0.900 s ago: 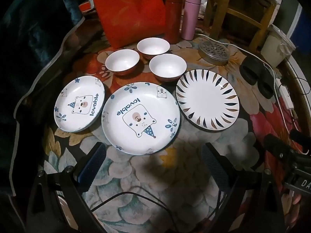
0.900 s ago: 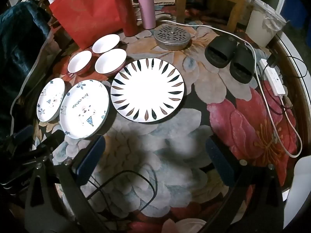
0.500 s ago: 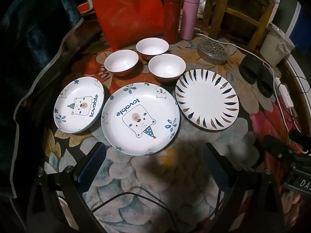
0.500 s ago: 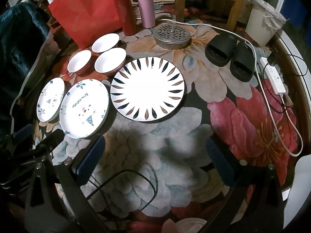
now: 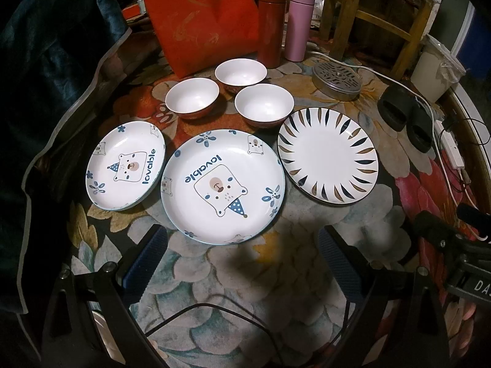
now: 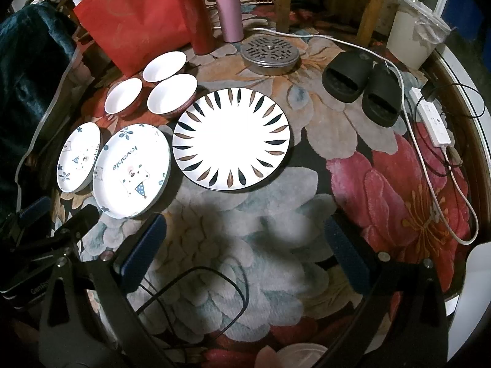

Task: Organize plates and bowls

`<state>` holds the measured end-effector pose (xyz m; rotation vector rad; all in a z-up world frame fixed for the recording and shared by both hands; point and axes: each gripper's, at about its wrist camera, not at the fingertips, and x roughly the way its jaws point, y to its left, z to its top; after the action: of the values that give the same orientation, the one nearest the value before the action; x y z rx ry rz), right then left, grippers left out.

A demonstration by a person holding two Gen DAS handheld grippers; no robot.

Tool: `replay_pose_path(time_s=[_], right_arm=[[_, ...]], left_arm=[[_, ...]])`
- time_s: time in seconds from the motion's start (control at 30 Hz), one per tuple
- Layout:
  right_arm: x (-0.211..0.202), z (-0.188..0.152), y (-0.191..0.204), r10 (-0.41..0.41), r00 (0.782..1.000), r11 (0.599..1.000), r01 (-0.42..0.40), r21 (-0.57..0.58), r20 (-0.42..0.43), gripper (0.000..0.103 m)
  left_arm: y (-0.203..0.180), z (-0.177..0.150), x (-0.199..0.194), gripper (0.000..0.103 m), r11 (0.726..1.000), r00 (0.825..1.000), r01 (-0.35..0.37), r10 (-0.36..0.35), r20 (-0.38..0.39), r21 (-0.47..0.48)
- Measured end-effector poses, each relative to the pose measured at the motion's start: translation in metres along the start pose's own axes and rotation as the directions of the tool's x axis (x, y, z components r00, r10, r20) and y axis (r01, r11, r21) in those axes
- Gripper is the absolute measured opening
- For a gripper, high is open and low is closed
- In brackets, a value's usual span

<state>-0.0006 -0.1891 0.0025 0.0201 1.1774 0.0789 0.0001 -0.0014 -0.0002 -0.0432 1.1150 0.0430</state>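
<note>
On the floral table lie a small bear plate (image 5: 125, 165) (image 6: 79, 157), a large bear plate marked "lovable" (image 5: 222, 185) (image 6: 131, 170) and a plate with leaf-shaped rim marks (image 5: 327, 156) (image 6: 231, 139). Behind them stand three white bowls with red outsides (image 5: 191, 98) (image 5: 240, 72) (image 5: 264, 105) (image 6: 172, 93). My left gripper (image 5: 242, 256) is open and empty, just in front of the large bear plate. My right gripper (image 6: 245, 240) is open and empty, in front of the leaf-marked plate.
A red bag (image 5: 199, 18), a red flask (image 5: 271, 27) and a pink flask (image 5: 299, 27) stand at the back. A round metal lid (image 6: 270, 55), black slippers (image 6: 363, 89), a power strip with cables (image 6: 434, 124) and a dark cloth (image 5: 46, 92) surround the dishes.
Both views have shifted slightly; the dishes sit a little nearer in frame. No dish has moved and both grippers stay open.
</note>
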Motion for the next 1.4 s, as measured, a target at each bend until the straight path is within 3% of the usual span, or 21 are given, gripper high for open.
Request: replay_pose_path(time_s=[0.83,1.07,1.4], right_arm=[[0.007,-0.001,-0.006,-0.016,1.0,1.0,0.016,0.023,-0.026,0.103],[0.018,-0.003,-0.012,-0.078,0.994,0.996,0.081,0.036,-0.077,0.103],[0.019,-0.005,-0.016,-0.062,0.995,0.996,0.067,0.056,-0.084,0.103]], left_arm=[[-0.001,-0.006,0.002,0.099,1.0,1.0,-0.003,0.003,-0.009,0.013],[-0.003,-0.007,0.006,0.099,1.0,1.0,-0.006,0.006,-0.023,0.019],[-0.003,-0.008,0.007,0.099,1.0,1.0,-0.003,0.004,-0.023,0.019]])
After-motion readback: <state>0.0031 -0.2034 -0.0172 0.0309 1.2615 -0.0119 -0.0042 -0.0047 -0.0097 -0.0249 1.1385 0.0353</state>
